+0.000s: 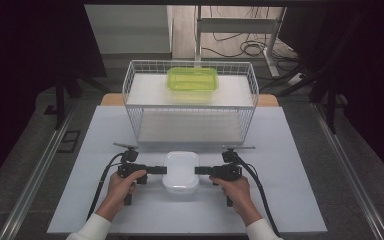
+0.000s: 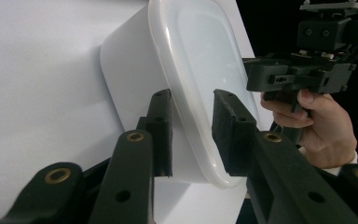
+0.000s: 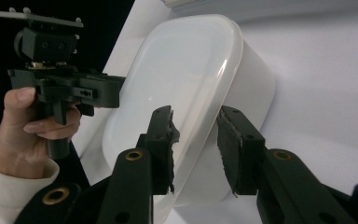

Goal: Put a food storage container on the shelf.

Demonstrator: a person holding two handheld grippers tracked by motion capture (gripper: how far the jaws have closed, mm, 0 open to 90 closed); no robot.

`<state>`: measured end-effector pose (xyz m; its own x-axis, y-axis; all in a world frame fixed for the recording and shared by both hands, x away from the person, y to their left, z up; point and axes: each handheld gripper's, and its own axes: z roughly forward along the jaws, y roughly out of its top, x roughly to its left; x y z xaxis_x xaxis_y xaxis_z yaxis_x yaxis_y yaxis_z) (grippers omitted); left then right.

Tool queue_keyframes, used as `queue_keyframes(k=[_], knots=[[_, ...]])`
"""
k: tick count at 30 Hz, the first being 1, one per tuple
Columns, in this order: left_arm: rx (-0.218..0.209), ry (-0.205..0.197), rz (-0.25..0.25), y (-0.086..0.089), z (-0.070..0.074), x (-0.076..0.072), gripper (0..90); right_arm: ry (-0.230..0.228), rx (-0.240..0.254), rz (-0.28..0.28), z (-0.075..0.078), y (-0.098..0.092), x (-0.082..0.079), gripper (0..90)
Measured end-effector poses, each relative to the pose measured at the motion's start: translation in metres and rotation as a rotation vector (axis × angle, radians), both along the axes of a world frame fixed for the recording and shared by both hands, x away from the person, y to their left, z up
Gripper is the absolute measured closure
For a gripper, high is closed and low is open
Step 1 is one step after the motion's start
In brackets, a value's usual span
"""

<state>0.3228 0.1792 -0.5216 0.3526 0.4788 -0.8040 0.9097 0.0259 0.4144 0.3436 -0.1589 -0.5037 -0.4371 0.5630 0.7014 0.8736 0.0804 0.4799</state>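
A white lidded container [image 1: 181,172] sits on the pale table [image 1: 105,135] between my two grippers. My left gripper [image 1: 164,170] comes at it level from the left. In the left gripper view its jaws [image 2: 192,135] straddle the container's [image 2: 205,56] rim, one above the lid and one along the side wall, with gaps still showing at the pads. My right gripper [image 1: 198,170] mirrors this from the right. In the right gripper view its jaws [image 3: 196,144] stand either side of the container's [image 3: 182,70] rim without pressing on it.
Behind the container stands a white wire basket rack [image 1: 130,90] with a lime-green lidded box [image 1: 192,80] on its top shelf. Each gripper trails a black cable toward the table's near edge. Floor rails run along both sides of the table.
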Motion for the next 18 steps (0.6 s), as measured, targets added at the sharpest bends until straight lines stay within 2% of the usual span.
queue_keyframes(k=[4, 8, 14, 18], knots=[[-0.025, 0.006, 0.000, 0.003, 0.000, -0.001, 72.2, 0.001, 0.017, 0.005, 0.001, -0.002, -0.001, 69.3], [-0.043, 0.002, 0.026, 0.004, 0.003, -0.003, 76.2, 0.000, 0.028, -0.002, 0.005, -0.003, -0.003, 72.9], [-0.047, -0.012, 0.026, 0.005, 0.006, -0.006, 79.9, -0.021, 0.043, 0.003, 0.009, -0.006, -0.004, 77.1], [-0.033, -0.028, 0.024, 0.004, 0.007, -0.007, 80.3, -0.031, 0.046, 0.002, 0.011, -0.007, -0.005, 78.5]])
